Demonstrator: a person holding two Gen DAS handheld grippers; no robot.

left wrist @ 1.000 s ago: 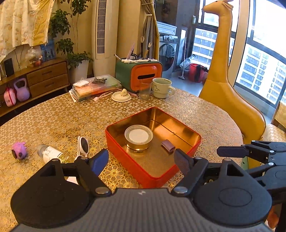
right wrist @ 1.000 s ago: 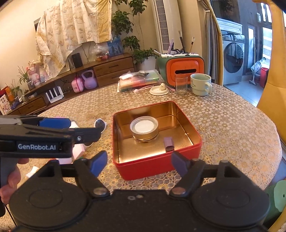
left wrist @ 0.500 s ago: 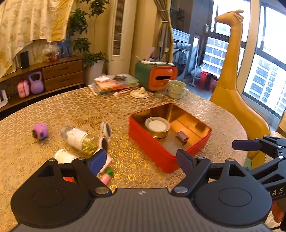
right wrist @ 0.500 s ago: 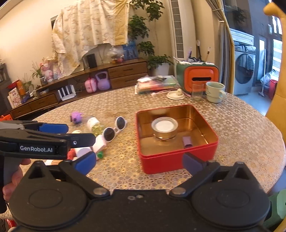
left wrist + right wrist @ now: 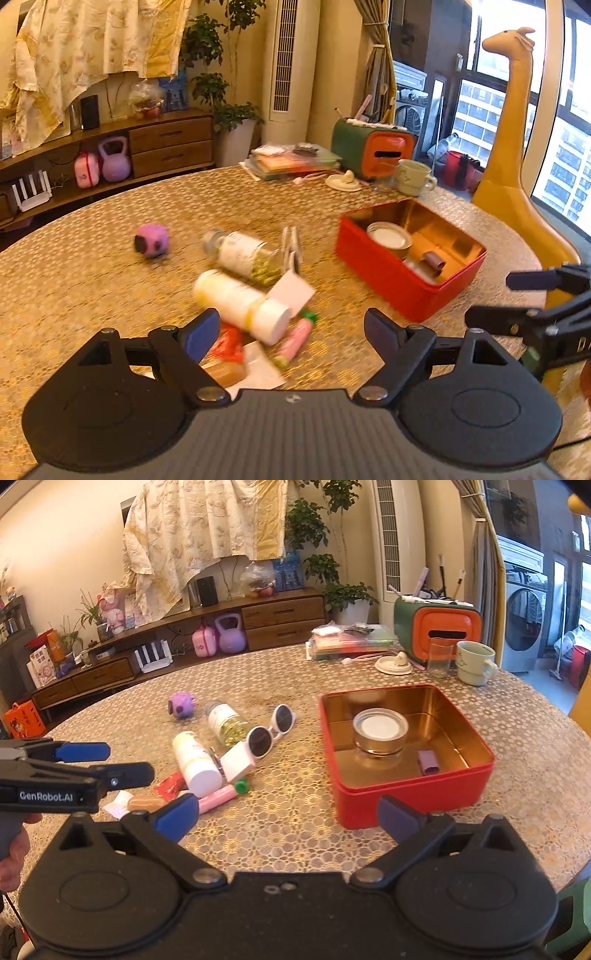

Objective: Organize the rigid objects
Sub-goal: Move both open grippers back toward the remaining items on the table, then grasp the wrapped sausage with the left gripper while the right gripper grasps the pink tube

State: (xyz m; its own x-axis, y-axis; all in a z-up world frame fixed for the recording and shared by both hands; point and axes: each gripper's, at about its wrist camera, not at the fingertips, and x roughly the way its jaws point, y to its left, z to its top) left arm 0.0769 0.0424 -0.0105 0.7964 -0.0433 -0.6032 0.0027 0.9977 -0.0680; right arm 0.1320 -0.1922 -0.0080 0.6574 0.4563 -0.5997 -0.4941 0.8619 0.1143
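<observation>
A red tin (image 5: 406,790) (image 5: 384,273) with a gold inside holds a round jar (image 5: 380,731) and a small purple piece (image 5: 428,762). Left of it lies a pile: a white bottle (image 5: 195,760) (image 5: 240,306), a clear pill bottle (image 5: 225,722) (image 5: 247,256), white sunglasses (image 5: 269,731), a white box (image 5: 238,762), a pink tube (image 5: 218,795) (image 5: 295,338), a red packet (image 5: 170,784) and a purple toy (image 5: 181,705) (image 5: 152,240). My left gripper (image 5: 291,332) is open, empty, above the pile's near side. My right gripper (image 5: 284,816) is open, empty, before the tin.
At the table's far side stand an orange-green box (image 5: 439,631), a glass (image 5: 439,659), a mug (image 5: 474,662), a small dish (image 5: 393,664) and stacked books (image 5: 347,642). A yellow giraffe figure (image 5: 513,147) stands right of the table. A low cabinet (image 5: 184,635) lines the wall.
Both grippers have pulled back and swung left. The left one now faces the pile instead of the tin. Both stay open and empty.
</observation>
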